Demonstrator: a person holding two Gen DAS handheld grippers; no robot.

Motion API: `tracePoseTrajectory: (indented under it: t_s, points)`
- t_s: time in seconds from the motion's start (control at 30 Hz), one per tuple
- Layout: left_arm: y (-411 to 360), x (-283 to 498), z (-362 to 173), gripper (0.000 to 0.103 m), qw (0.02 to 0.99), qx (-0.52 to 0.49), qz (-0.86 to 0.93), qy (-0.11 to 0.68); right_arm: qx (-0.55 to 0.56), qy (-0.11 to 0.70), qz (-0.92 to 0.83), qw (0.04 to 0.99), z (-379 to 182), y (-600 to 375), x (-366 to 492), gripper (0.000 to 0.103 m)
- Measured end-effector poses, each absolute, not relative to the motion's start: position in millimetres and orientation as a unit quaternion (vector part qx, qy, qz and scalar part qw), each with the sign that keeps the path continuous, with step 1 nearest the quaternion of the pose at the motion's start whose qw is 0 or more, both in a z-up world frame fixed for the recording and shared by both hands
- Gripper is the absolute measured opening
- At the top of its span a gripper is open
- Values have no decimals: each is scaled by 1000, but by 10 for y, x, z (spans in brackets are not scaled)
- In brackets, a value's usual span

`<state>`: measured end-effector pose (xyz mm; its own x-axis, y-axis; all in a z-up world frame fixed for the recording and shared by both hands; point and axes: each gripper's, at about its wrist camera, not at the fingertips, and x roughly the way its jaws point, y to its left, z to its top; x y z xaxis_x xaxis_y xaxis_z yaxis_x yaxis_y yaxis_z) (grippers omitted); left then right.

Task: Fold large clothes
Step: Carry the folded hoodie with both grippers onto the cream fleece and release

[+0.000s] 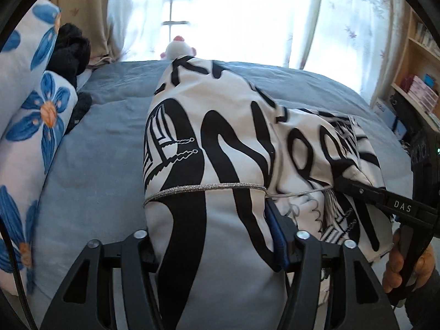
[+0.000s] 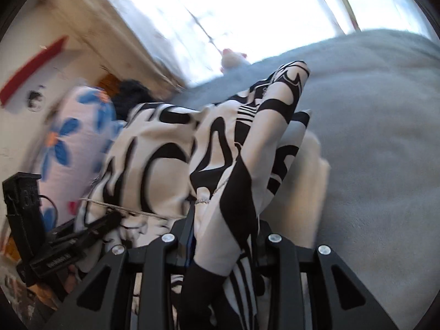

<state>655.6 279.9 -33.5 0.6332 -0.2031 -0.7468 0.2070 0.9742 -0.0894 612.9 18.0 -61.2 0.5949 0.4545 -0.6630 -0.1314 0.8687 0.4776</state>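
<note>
A large white garment with bold black patterns (image 1: pixel 220 143) is lifted above a grey-blue bed (image 1: pixel 110 143). It has a thin silver cord (image 1: pixel 206 188) across it. My left gripper (image 1: pixel 220 233) is shut on the garment's edge, cloth draped over its jaws. My right gripper (image 1: pixel 346 185) reaches in from the right in the left wrist view, pinching another part of the cloth. In the right wrist view the garment (image 2: pixel 170 148) hangs bunched from the right gripper (image 2: pixel 220 236), which is shut on it. The left gripper (image 2: pixel 110 220) shows at lower left.
Floral pillows with blue flowers (image 1: pixel 35 115) lie along the bed's left side beside a dark bundle of clothing (image 1: pixel 71 52). A small plush toy (image 1: pixel 178 48) sits at the far edge below a bright curtained window. A wooden bookshelf (image 1: pixel 418 82) stands at right.
</note>
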Motion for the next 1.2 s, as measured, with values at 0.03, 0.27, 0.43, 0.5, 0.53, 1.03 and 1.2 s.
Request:
tracePoseTrajectory:
  t_s: [0.03,0.27,0.43,0.5,0.53,1.03,1.2]
  points:
    - [2830,6583,-422,73,909,-1,-110,403,199,415,171,871,-686,147,6151,41]
    - [3065,6656,-543,89,913,-12,-92,396,133,420,175,881,-558,145,5965,57]
    - [2970,6417,-256,81,925,30,-50,377,97,410,157,893,-263,-20,5803,58]
    - [2943,6298,-84,63,936,51,-33,347,99,387,157,903,-126,-90,5704,58]
    - [2935,6246,-1,49,939,51,-23,338,99,375,153,909,-57,-107,5661,57]
    - [2760,6504,-361,10,905,86,63,412,-20,414,90,905,-432,372,5778,13]
    - [2734,6469,-349,11,908,84,74,403,-6,418,92,904,-368,287,5725,14]
